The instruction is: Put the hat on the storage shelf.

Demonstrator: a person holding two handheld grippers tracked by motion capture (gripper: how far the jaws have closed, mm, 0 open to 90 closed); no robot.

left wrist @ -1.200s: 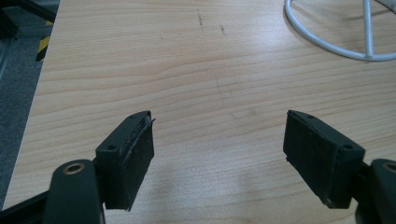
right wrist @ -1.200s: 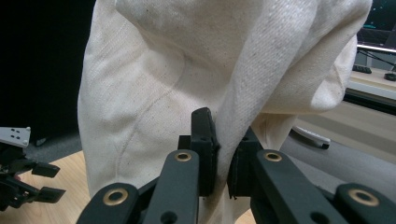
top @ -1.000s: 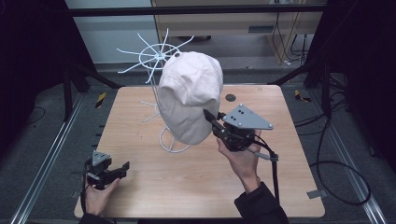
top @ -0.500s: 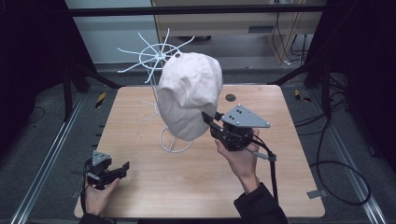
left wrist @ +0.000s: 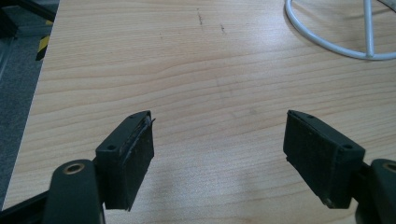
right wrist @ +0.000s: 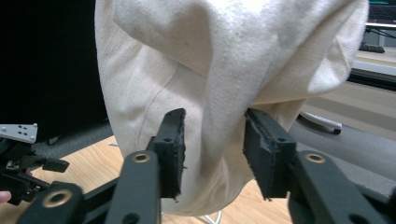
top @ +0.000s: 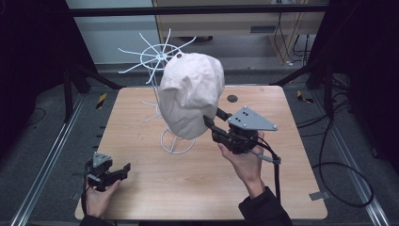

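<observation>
While the right gripper reaches level at frame centre, its just-opening jaws straddle the cap, which hides the stand; the left gripper gapes.

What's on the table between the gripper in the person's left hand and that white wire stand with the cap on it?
Nothing: only bare wooden table runs from the left gripper to the wire stand, whose ring base lies ahead in the left gripper view.

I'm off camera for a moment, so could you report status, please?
Right gripper fingers just opening, cap fold between. Left gripper open, idle. Nothing obstructing.
</observation>
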